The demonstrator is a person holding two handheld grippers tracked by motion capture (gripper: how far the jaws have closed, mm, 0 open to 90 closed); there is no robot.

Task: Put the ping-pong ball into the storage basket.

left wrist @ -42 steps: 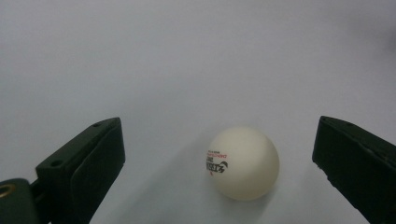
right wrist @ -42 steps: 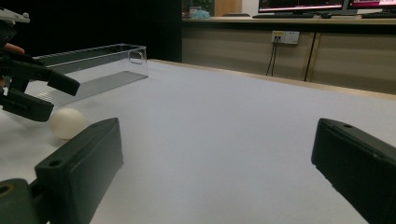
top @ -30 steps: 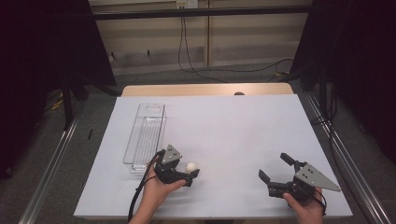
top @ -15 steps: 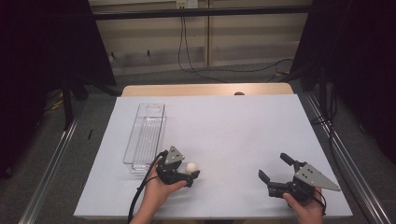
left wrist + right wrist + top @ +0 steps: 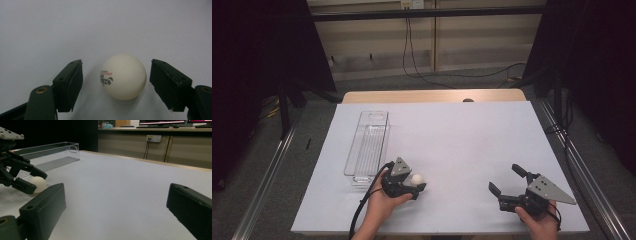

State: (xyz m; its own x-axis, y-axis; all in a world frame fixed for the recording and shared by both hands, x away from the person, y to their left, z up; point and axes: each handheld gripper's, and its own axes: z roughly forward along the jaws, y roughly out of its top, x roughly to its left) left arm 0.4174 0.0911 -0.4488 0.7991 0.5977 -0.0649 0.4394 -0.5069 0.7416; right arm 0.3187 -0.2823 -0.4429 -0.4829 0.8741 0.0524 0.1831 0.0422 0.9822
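A white ping-pong ball point(image 5: 123, 77) with a red and black print rests on the white table sheet point(image 5: 462, 140). My left gripper point(image 5: 418, 181) lies low at the front left with the ball point(image 5: 417, 179) between its jaws. The jaws have just been closing in on it. In the left gripper view a narrow gap still shows on each side of the ball, so the pads do not press on it. My right gripper point(image 5: 504, 178) rests at the front right, wide open with nothing in it. From the right gripper view, the ball point(image 5: 37, 184) and the left gripper point(image 5: 38, 182) sit at far left.
A long clear plastic tray point(image 5: 354, 150) lies lengthwise just beyond the left gripper; its wall point(image 5: 50, 146) also shows in the right gripper view. A wooden table edge point(image 5: 432, 96) borders the sheet at the back. Cables point(image 5: 427, 75) run across the floor beyond.
The left gripper's jaws stand a little narrower around the ball. Both hands and the ball have stayed where they were.
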